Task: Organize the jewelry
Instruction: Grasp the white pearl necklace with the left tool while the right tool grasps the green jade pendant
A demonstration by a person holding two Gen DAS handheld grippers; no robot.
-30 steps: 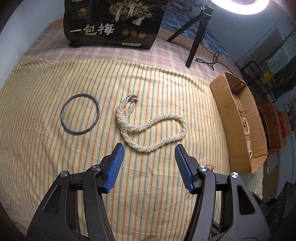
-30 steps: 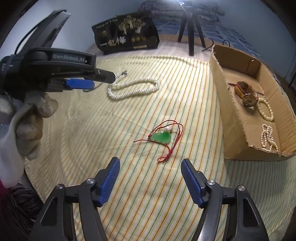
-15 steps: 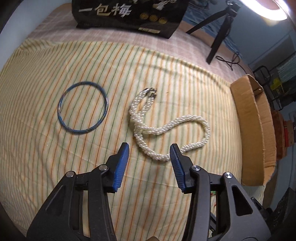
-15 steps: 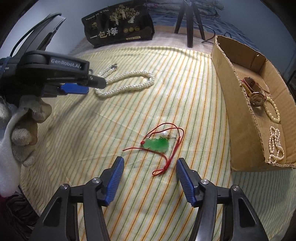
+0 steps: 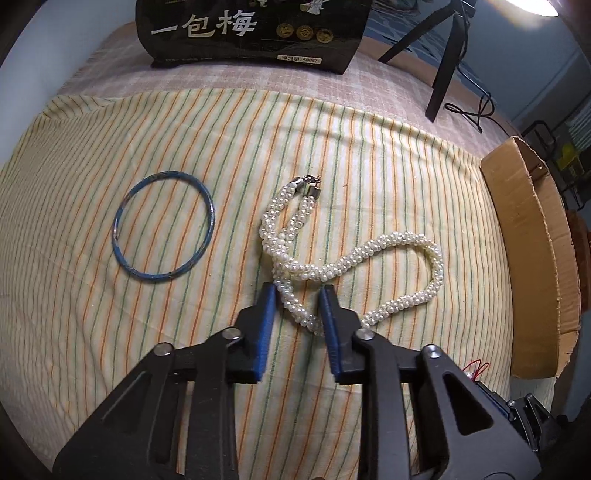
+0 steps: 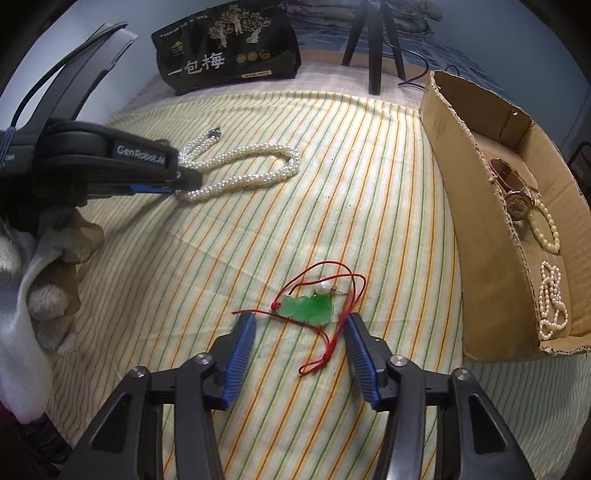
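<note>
A twisted pearl necklace (image 5: 388, 240) lies looped on the striped cloth. My left gripper (image 5: 297, 295) straddles its near strand; the jaws are closing and a gap still shows beside the pearls. The right wrist view shows that left gripper (image 6: 184, 181) at the pearl necklace (image 6: 258, 153). A blue bangle (image 5: 159, 276) lies flat to the left. A green pendant (image 6: 306, 308) on a red cord lies just ahead of my right gripper (image 6: 299, 319), whose jaws are closing on either side of it without touching.
A cardboard box (image 6: 472, 206) at the right holds a bead bracelet (image 6: 546, 229), a pearl strand (image 6: 552, 302) and a round gold piece (image 6: 519, 205). A black printed bag (image 5: 255, 33) and a tripod (image 5: 443, 70) stand at the back. A gloved hand (image 6: 48, 258) holds the left gripper.
Both grippers have come down closer to the cloth and their jaws have narrowed. The left now has the pearl strand between its fingers; the right has drawn up to the green pendant.
</note>
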